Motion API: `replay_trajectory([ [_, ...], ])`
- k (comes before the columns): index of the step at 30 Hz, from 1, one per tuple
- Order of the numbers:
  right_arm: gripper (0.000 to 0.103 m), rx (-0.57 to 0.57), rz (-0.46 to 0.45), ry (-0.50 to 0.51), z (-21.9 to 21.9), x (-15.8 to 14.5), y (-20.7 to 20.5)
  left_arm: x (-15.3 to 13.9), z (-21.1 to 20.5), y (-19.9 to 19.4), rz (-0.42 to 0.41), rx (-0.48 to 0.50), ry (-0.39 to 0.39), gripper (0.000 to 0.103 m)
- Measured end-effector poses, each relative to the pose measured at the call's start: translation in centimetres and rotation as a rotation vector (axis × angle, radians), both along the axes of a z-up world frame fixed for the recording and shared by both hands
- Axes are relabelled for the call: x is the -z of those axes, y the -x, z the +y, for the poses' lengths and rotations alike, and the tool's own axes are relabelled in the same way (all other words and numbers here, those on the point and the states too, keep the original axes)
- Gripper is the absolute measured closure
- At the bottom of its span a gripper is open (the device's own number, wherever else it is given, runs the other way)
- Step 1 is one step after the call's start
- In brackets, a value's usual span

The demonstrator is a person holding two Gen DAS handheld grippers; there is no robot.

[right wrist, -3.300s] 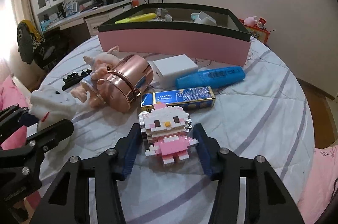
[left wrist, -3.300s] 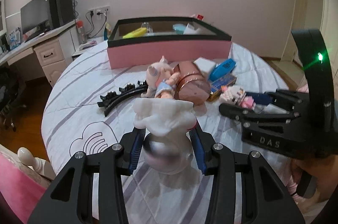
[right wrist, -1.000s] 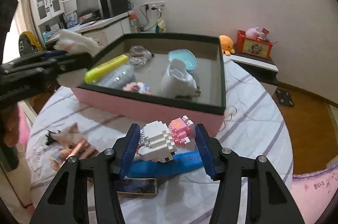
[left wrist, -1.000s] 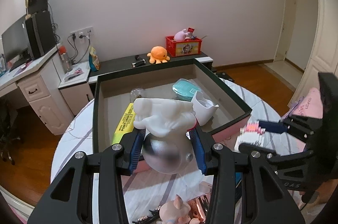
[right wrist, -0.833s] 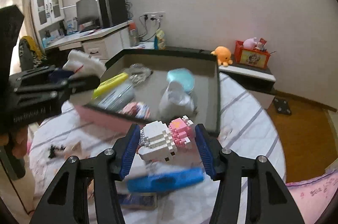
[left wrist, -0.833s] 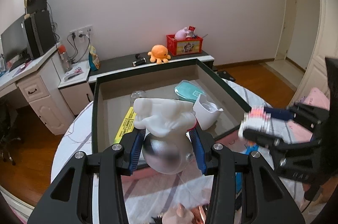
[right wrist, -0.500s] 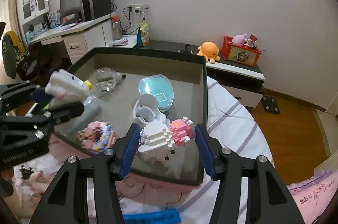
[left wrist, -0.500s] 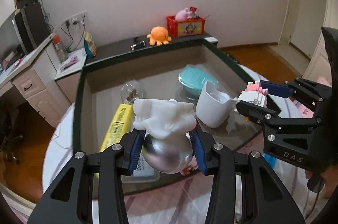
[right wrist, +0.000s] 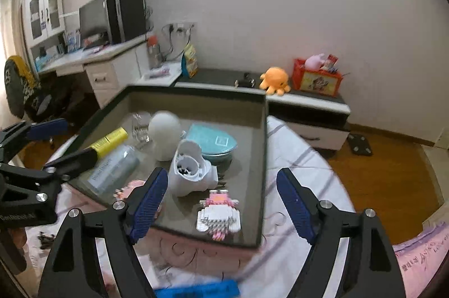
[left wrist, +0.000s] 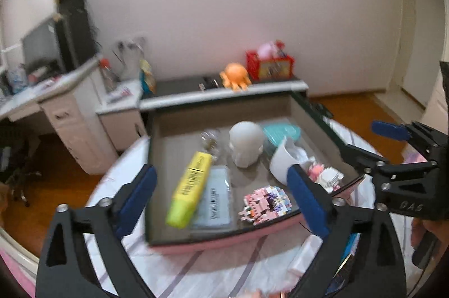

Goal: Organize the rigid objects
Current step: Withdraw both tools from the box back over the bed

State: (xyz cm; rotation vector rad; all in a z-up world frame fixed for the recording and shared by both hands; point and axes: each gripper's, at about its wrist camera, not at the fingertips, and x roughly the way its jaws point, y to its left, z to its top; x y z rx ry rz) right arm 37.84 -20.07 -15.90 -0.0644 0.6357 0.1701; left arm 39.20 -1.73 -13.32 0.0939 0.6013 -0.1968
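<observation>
Both tongs, left (left wrist: 221, 191) and right (right wrist: 221, 204), just spread wide, empty, white figurine (left wrist: 246, 146) and block kitten (right wrist: 219, 215) lay inside pink box (right wrist: 196, 256).

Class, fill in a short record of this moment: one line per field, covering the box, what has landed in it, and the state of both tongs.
container: pink box, dark rim, on striped bedding
white figure: inside box, behind the yellow marker
block-built cat: lying in box's near corner
left tongs: just opened, nothing between them
right tongs: just opened, empty, above the cat
outside box: blue marker on bedding
</observation>
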Motion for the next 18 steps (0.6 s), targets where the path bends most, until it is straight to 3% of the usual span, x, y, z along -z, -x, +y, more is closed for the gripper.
replay_trajectory([
  [3,0.016,0.021,-0.066,-0.022,0.0,-2.0,3.7,-2.2,1.2,4.7,-0.103,-0.056,0.01,0.0],
  [6,0.0,0.021,-0.139,-0.04,0.4,-3.7,7.7,-3.6,2.3,8.0,-0.163,-0.101,0.021,0.0],
  [11,0.0,-0.002,-0.218,-0.066,1.5,-5.4,14.3,-5.4,3.1,15.4,-0.272,-0.152,0.053,0.0],
  [18,0.0,0.047,-0.302,-0.067,2.2,-6.6,21.1,-6.5,3.3,21.9,-0.33,-0.17,0.053,0.0],
])
